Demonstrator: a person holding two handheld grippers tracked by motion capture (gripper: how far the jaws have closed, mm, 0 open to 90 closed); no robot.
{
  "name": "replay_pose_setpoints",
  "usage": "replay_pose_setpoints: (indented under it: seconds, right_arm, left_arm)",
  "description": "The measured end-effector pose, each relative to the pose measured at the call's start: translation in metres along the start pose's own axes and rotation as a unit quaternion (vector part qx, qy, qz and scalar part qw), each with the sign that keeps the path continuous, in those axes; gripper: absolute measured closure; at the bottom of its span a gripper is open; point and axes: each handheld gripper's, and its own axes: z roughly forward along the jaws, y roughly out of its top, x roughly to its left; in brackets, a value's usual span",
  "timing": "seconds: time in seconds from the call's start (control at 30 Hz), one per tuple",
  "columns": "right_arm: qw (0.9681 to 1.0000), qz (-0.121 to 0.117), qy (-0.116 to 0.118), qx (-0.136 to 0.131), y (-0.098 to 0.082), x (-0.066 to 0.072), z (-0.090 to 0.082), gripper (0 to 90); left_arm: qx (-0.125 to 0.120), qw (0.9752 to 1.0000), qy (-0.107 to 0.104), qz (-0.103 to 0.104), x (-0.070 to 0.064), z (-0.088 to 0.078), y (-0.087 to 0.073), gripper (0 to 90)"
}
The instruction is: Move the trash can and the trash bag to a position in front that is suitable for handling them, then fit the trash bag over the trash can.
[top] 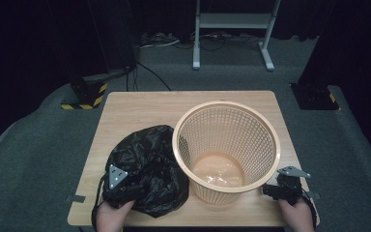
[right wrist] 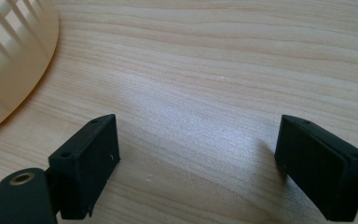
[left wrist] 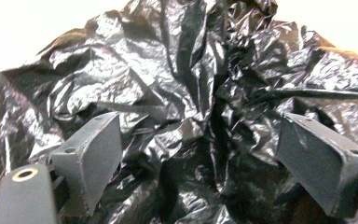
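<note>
we are resting our left gripper [left wrist: 200, 163] against the near side of the crumpled black bag [top: 147, 166], which is lying on the table [top: 140, 104] just left of the cream mesh basket [top: 226, 150] and touching its rim, jaws standing wide with the plastic bunching between them but not pinched, probably lining up a grab so the bag can go into the basket. our right gripper [right wrist: 196, 168] is hovering low over bare wood beside the basket's base, jaws wide and holding nothing, likely placed to steady it. we are reading no labels or writing anywhere.
</note>
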Motion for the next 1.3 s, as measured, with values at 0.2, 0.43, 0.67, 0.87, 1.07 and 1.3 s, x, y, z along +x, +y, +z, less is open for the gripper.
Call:
replay_pose_setpoints:
  seconds: [0.2,0.43,0.67,0.87,1.07,1.3]
  right_arm:
    - [1.0,0.003,0.001,-0.003,0.0,0.001,0.001,12.7]
    - [1.0,0.003,0.002,-0.003,0.0,0.001,0.001,12.7]
    - [1.0,0.002,0.003,-0.003,0.0,0.001,0.001,12.6]
    - [1.0,0.001,0.004,-0.004,0.0,0.001,0.001,12.6]
    - [1.0,0.001,0.005,-0.004,0.0,0.002,0.001,12.6]
    - [1.0,0.001,0.005,-0.004,0.0,0.002,0.001,12.6]
  left_arm:
    - [-0.006,0.9999,-0.01,0.008,-0.003,-0.001,0.014,15.3]
    - [0.017,0.9987,-0.016,0.046,-0.005,0.013,0.033,16.4]
    - [0.069,0.9944,-0.033,0.073,-0.002,0.039,0.037,25.4]
    - [0.123,0.9873,-0.046,0.09,-0.002,0.059,0.032,46.2]
    - [0.142,0.9844,-0.055,0.088,-0.003,0.067,0.024,66.9]
    - [0.118,0.9882,-0.051,0.084,-0.002,0.06,0.017,86.9]
